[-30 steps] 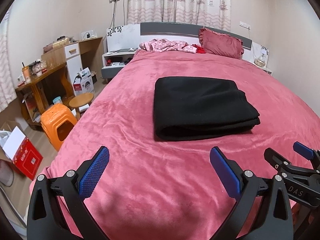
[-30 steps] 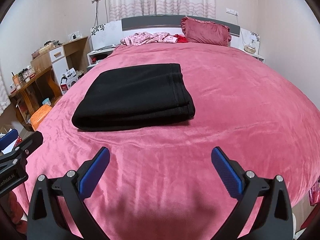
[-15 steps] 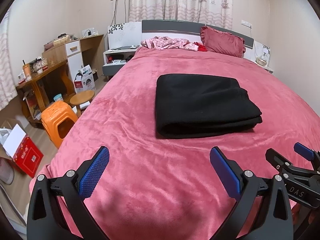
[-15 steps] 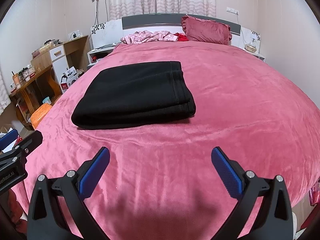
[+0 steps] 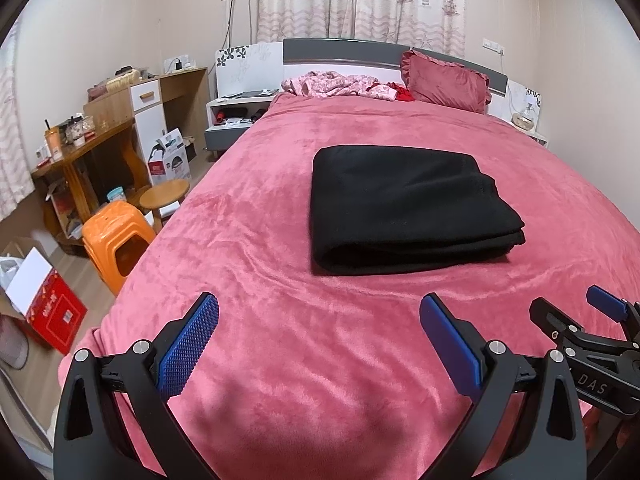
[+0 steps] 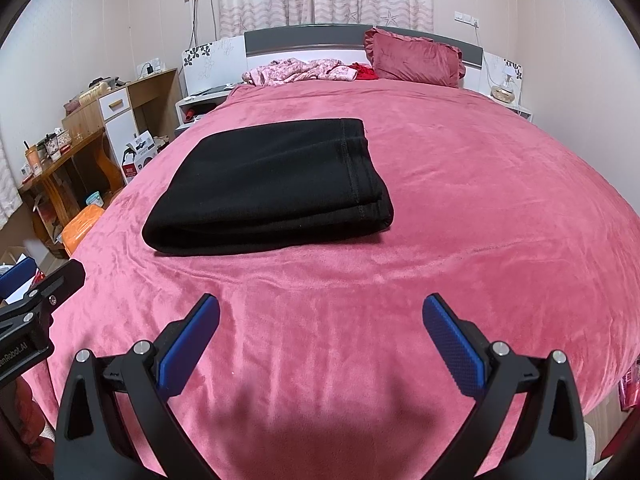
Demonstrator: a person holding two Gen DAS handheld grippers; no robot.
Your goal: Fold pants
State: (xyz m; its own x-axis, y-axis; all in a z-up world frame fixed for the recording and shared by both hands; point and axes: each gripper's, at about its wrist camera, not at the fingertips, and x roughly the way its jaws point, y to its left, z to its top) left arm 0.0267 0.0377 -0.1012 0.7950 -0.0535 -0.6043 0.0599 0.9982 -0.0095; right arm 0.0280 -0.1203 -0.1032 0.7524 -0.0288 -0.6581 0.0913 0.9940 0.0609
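Since a second ago both views have drawn slightly back and tilted, so the folded black pants (image 5: 408,208) sit a little farther up in each picture; the pants themselves lie as before. They rest flat in a neat rectangle on the pink bedspread (image 5: 320,360), near the middle of the bed, stitched hems at their right edge. The left tongs (image 5: 316,344) hover above the bedspread near the foot, spread wide, holding nothing. The right tongs (image 6: 320,344) are just beside them, equally wide and empty. A red pillow (image 6: 416,58) leans at the headboard beside what seems to be crumpled pink clothing (image 6: 300,70).
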